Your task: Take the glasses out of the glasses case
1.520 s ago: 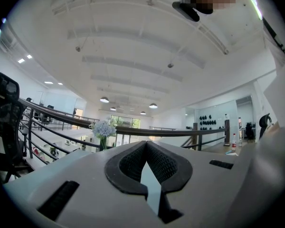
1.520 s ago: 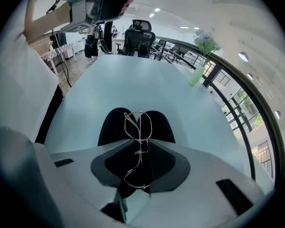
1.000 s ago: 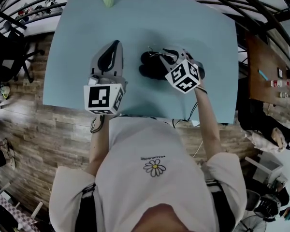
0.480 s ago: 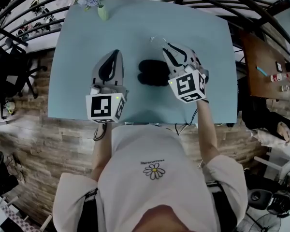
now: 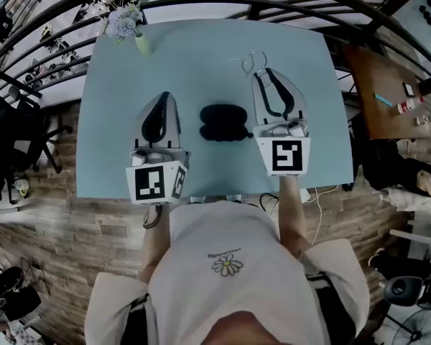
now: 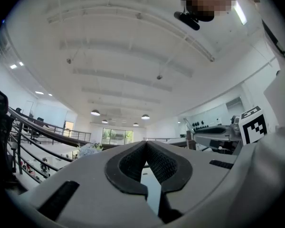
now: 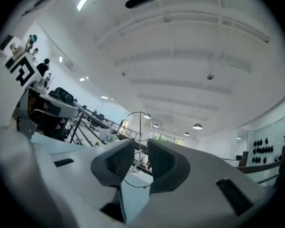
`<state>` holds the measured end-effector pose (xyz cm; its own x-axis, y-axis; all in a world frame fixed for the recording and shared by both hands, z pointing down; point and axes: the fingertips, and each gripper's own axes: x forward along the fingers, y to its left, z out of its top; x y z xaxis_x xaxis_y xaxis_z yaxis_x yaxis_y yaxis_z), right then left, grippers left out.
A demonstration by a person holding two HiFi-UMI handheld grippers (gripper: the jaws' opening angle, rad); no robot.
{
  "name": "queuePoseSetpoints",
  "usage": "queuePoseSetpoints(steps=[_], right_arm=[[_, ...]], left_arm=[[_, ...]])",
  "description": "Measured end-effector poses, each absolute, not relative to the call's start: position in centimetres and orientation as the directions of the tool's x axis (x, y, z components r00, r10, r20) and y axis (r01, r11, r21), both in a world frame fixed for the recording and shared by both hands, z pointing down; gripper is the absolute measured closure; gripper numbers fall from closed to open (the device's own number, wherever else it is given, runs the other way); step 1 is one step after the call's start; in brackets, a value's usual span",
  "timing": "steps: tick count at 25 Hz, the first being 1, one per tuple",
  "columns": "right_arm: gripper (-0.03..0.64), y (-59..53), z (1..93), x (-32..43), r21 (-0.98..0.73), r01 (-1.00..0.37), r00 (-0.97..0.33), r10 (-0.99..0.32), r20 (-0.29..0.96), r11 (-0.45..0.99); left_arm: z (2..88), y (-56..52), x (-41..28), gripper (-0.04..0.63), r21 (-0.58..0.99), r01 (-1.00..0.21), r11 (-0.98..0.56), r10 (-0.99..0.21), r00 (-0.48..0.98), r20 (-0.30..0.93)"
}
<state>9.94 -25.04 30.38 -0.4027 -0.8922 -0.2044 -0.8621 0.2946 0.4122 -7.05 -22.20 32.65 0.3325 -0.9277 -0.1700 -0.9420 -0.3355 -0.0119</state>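
Observation:
The black glasses case [image 5: 225, 123] lies on the light blue table [image 5: 201, 56], between my two grippers. My right gripper [image 5: 262, 72] is raised to the right of the case and shut on thin wire-framed glasses [image 5: 253, 60]. In the right gripper view the wire rims [image 7: 135, 127] stick out from between the pads [image 7: 115, 163], above the gripper tip [image 7: 141, 148]. My left gripper [image 5: 165, 95] hovers left of the case, its fingertips touching with nothing between them [image 6: 146, 144].
A small vase of flowers [image 5: 140, 44] stands at the table's far left corner. Dark railings curve round the table's far side. A wooden bench with small items [image 5: 399, 99] is off to the right. The person's torso fills the near side.
My right gripper has lifted away from the case with the glasses and swung from pointing down to roughly level. The left gripper has risen a little. The case stays on the table.

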Motion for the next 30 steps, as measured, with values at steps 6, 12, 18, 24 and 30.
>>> queuePoseSetpoints(steps=[6, 12, 18, 24, 30], right_arm=[[0.535, -22.1, 27.8, 12.6, 0.226, -0.951, -0.282, -0.897, -0.34, 0.213], [0.535, -20.5, 27.7, 13.9, 0.175, -0.969, -0.227, -0.897, -0.38, 0.172], [0.535, -19.7, 28.3, 14.5, 0.149, -0.976, -0.206, -0.901, -0.382, 0.16], [0.535, -19.5, 28.2, 14.2, 0.147, -0.974, -0.219, -0.899, -0.38, 0.175], [0.535, -19.5, 28.3, 13.8, 0.151, -0.971, -0.228, -0.898, -0.376, 0.184]], left_arm=[[30.9, -21.1, -6.7, 0.578, -0.018, -0.94, -0.341, -0.915, 0.336, -0.223], [29.9, -20.4, -6.6, 0.578, -0.034, -0.943, -0.33, -0.911, 0.328, -0.251], [29.8, -20.0, -5.9, 0.578, -0.043, -0.942, -0.333, -0.906, 0.333, -0.263], [29.9, -19.7, -5.7, 0.578, -0.042, -0.94, -0.339, -0.905, 0.338, -0.259], [29.9, -19.6, -6.1, 0.578, -0.041, -0.943, -0.331, -0.907, 0.33, -0.262]])
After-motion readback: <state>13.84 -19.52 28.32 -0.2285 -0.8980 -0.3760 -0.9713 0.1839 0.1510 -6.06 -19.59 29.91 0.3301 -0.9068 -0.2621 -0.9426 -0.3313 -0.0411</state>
